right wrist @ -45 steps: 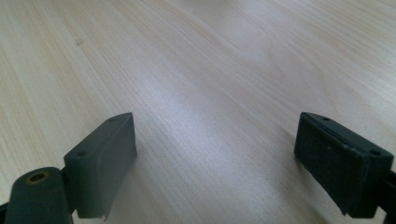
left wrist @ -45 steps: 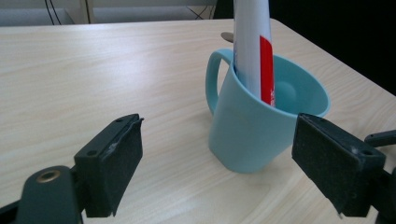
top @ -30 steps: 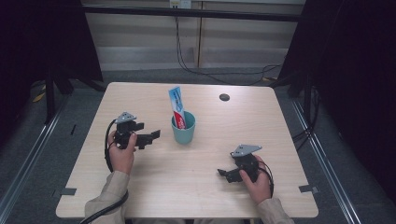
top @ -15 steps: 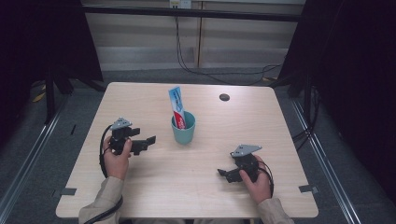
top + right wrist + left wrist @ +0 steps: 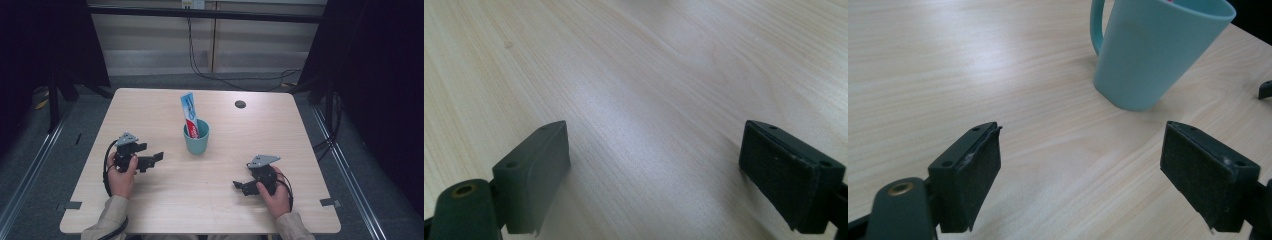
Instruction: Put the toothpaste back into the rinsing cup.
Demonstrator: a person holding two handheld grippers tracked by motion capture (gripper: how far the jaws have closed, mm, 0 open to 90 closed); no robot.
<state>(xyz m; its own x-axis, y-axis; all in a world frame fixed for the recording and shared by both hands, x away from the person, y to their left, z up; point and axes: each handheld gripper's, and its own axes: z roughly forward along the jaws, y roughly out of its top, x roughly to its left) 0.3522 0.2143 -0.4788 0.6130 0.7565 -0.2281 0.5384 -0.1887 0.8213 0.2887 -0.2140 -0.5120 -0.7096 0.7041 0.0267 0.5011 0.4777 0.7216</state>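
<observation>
A teal mug (image 5: 196,138) stands upright at the middle of the wooden table (image 5: 165,107), with a red, white and blue toothpaste tube (image 5: 189,114) leaning up out of it. My left gripper (image 5: 152,160) is open and empty, low over the table to the mug's left, jaws pointing at it. In the left gripper view the mug (image 5: 1153,50) stands ahead of that gripper (image 5: 1080,175), its handle on the left. My right gripper (image 5: 239,187) is open and empty near the front right, and in the right gripper view it (image 5: 656,175) has bare wood between its jaws.
A small dark round hole or disc (image 5: 240,104) lies at the table's back right. Cables hang from the rail behind the table. Dark curtains flank both sides. A tip of the other gripper (image 5: 1265,90) shows at the right edge of the left gripper view.
My left gripper has drawn back toward the front left, away from the mug, and dropped lower over the table. The right gripper has stayed put.
</observation>
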